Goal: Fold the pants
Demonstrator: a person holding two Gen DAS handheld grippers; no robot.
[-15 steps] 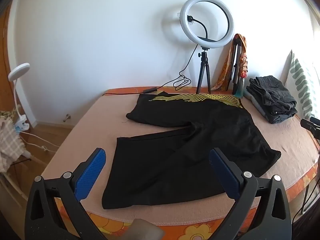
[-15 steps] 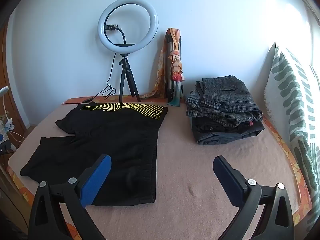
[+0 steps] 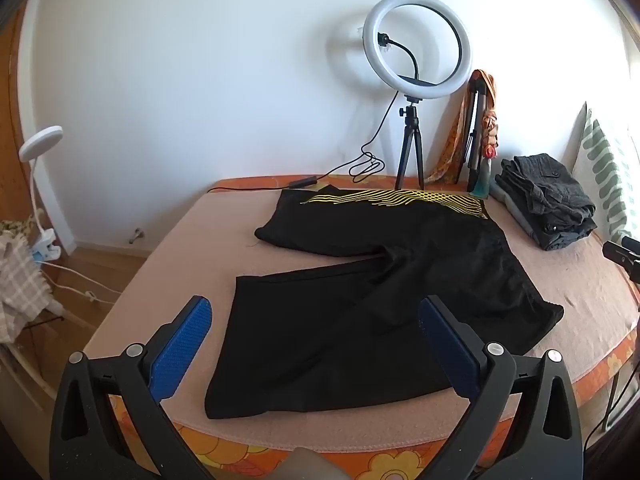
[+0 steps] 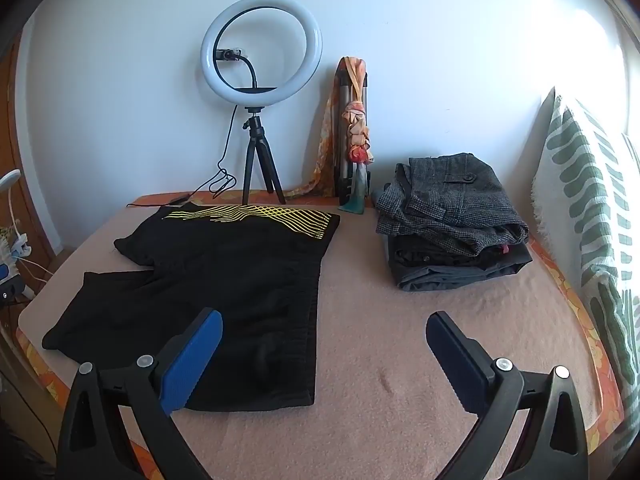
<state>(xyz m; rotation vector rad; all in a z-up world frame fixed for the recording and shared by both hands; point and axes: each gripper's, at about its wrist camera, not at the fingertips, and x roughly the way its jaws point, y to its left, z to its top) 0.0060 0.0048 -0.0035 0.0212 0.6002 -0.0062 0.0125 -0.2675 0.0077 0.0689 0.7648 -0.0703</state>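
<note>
Hovering over black pants with yellow wavy stripes [image 3: 400, 300], spread flat on the pink-covered bed [image 4: 400, 320], I hold both jaws wide, empty.

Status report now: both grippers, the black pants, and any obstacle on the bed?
Left gripper open, empty. Right gripper open, empty. Black pants flat on bed, unfolded. Folded clothes pile apart, not blocking.
</note>
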